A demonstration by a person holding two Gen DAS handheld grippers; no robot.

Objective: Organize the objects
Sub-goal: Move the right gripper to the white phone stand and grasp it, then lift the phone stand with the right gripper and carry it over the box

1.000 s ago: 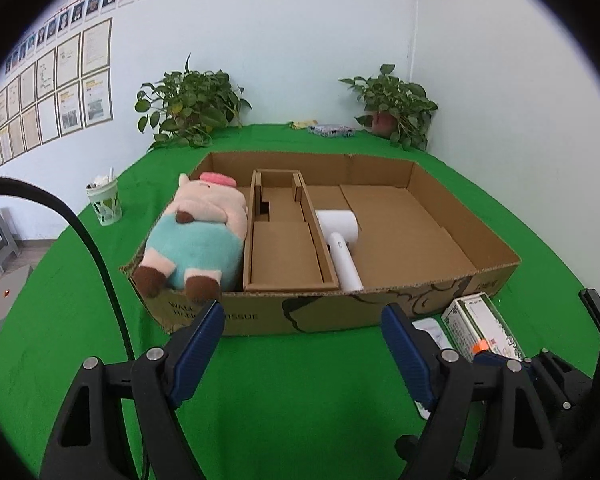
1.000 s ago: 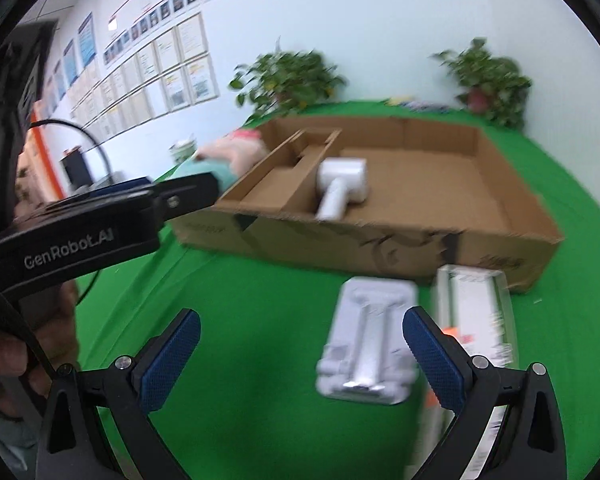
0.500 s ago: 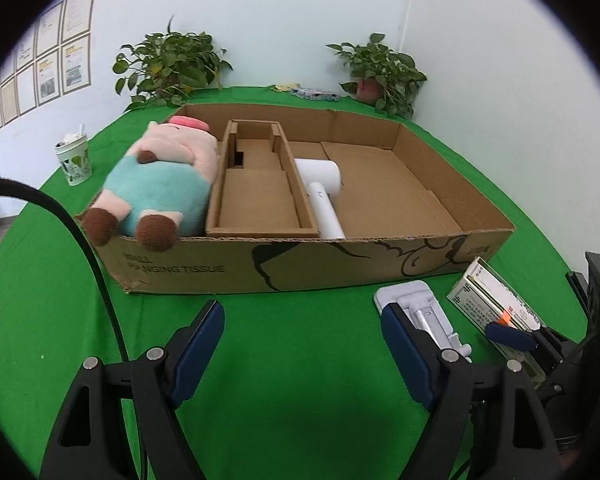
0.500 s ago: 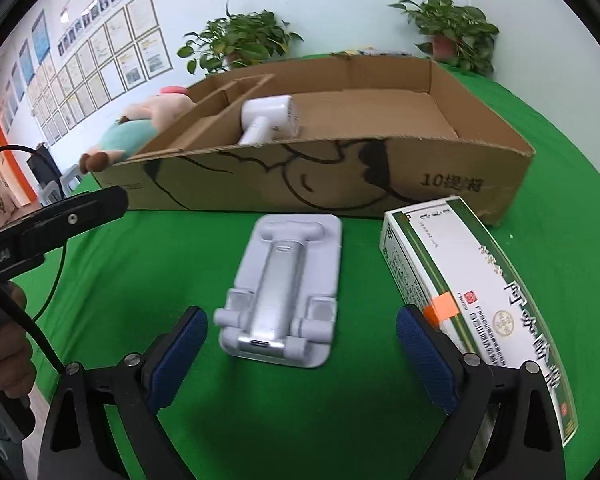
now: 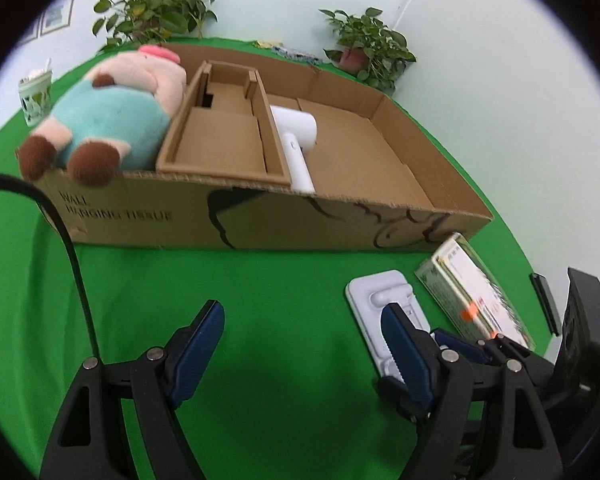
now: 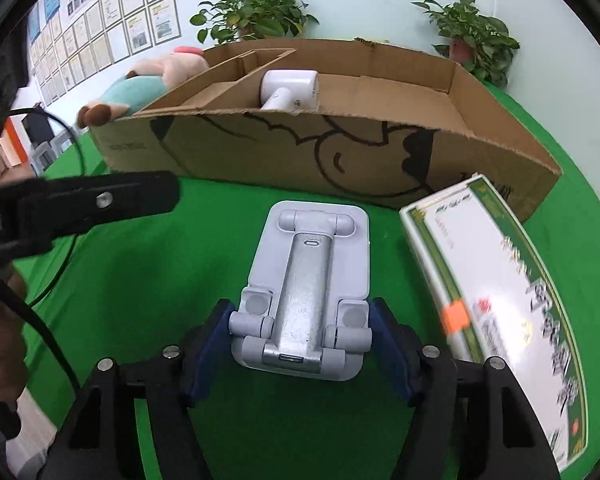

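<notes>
Right wrist view: the folded phone stand is pinched by the right gripper; the left gripper is held spread.

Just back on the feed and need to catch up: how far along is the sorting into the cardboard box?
Done: the plush pig and the white hair dryer lie inside the cardboard box. In hand: the right tongs bracket the near end of the folded phone stand on the green cloth; contact looks close but unsure. Left: the stand and the green-edged carton are outside the box. The left tongs are open and empty.
</notes>
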